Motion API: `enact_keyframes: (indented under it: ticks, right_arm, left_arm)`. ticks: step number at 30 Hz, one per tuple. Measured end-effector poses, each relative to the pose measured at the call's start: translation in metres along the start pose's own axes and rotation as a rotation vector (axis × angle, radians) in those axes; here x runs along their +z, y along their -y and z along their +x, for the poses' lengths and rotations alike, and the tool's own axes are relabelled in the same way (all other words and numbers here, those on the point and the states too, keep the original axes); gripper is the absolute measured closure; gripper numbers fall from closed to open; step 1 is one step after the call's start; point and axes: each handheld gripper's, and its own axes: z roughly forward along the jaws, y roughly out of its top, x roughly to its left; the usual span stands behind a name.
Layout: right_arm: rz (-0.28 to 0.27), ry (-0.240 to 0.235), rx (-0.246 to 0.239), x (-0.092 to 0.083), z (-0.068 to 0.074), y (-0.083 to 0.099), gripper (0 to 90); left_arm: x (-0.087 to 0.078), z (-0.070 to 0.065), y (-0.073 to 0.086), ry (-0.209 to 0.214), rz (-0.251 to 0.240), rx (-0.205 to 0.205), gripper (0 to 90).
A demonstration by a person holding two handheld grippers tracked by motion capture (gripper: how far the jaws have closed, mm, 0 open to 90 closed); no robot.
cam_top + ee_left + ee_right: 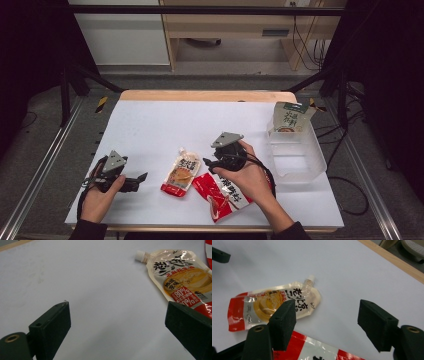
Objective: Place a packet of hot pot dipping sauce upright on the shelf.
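A cream and orange spouted sauce pouch (181, 172) lies flat at the table's front middle, its cap pointing away from me. Just right of it lies a red and white packet (222, 195). My right gripper (210, 164) hovers over that packet's far end, pointed left toward the pouch. In the right gripper view, the right gripper (329, 322) stands open with bare table between the pads, the pouch (274, 303) beyond the left pad and the packet (312, 350) below. My left gripper (137, 181) rests at the front left, and the left gripper (117, 325) is open and empty, with the pouch (182, 277) ahead to its right.
A clear plastic bin (295, 155) stands at the table's right side, with a green and white pouch (289, 117) upright at its far end. The white table (165, 125) ends in a wooden strip at the back. Dark frame posts flank both sides.
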Motion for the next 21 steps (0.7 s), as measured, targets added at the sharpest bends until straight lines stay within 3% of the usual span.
enact_keyframes:
  ticks: [10,21]
  right_arm:
    - [0.044,-0.032,0.068,0.033,0.002,-0.002,39.8]
    - [0.082,-0.062,0.078,0.063,0.010,-0.001,45.8]
  left_arm:
    - [0.001,-0.002,-0.001,0.001,-0.005,0.001,6.2]
    - [0.004,-0.007,-0.003,0.002,0.009,0.038,6.2]
